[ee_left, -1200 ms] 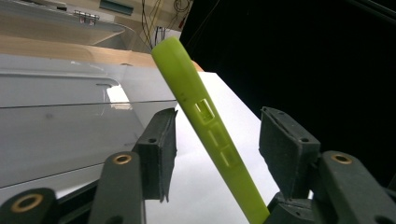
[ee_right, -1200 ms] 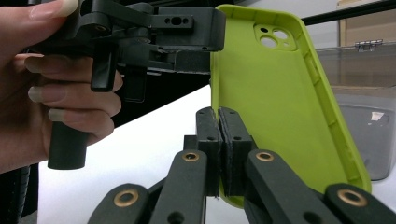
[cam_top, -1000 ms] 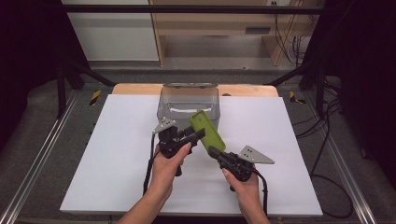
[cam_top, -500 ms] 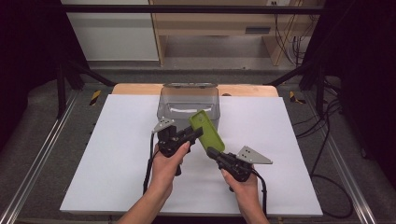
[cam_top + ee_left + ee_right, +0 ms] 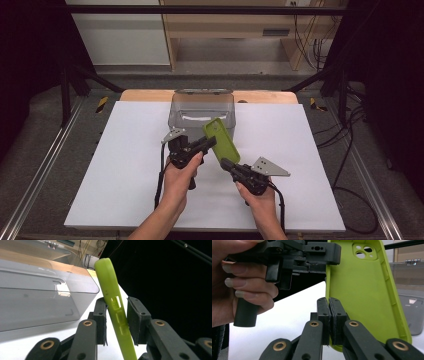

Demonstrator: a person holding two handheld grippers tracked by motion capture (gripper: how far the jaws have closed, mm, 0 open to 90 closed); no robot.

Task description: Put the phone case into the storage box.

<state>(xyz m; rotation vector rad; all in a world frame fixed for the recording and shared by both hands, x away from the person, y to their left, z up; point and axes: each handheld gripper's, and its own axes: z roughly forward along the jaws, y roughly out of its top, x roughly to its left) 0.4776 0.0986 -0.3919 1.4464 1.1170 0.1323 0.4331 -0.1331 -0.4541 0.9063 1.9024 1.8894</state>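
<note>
White table [image 5: 125,165]: the green phone case [image 5: 221,139], clamped by the right gripper [image 5: 231,165], is being closed on by the left gripper [image 5: 209,144], whose pads are not yet pressing; a handover seems underway.

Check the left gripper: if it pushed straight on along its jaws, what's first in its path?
The green phone case, most likely: it already stands between the jaws of the left gripper, which have just been closing, with gaps at both pads. Past the case the line looks free; the clear plastic bin lies off to one side.
</note>
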